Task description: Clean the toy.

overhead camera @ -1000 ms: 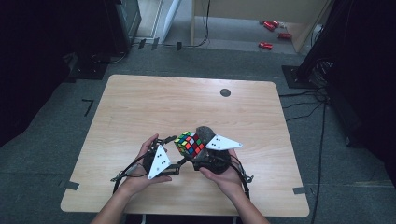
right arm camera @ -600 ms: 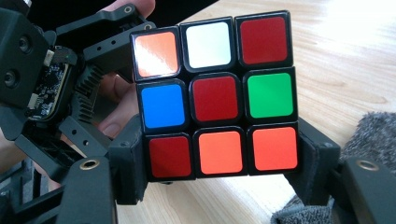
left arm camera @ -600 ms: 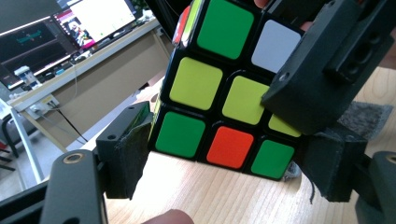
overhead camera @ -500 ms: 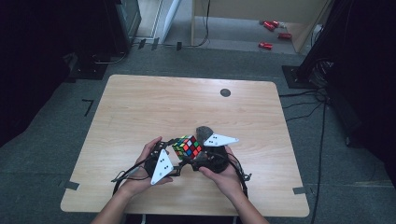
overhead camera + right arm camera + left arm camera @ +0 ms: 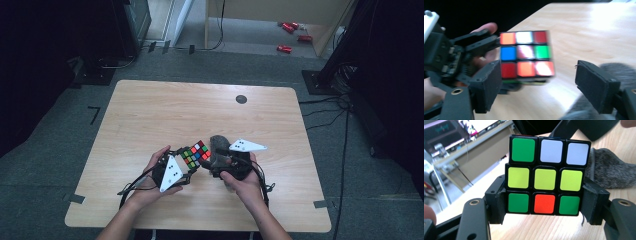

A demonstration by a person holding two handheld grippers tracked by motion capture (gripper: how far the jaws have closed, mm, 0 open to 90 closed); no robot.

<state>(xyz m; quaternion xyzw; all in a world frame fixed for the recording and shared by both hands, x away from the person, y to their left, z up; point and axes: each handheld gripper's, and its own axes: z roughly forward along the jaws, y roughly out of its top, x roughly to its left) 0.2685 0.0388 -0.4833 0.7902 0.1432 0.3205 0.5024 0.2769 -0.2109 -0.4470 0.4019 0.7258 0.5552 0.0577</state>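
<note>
Jaws of our left gripper [image 5: 544, 217] have just closed on the cube's [image 5: 545, 181] bottom layer; our right gripper's [image 5: 544, 85] have just been opening, empty, cube slightly left of centre between them.

In the right gripper view the cube [image 5: 524, 57] is smeared by motion, its lower layer dark and unreadable, and glare washes out 3 of its stickers. The grey cloth [image 5: 616, 70] there is a soft blur cut off by the right and bottom edges. In the high view the red objects [image 5: 292, 35] on the floor are too small to identify.
</note>
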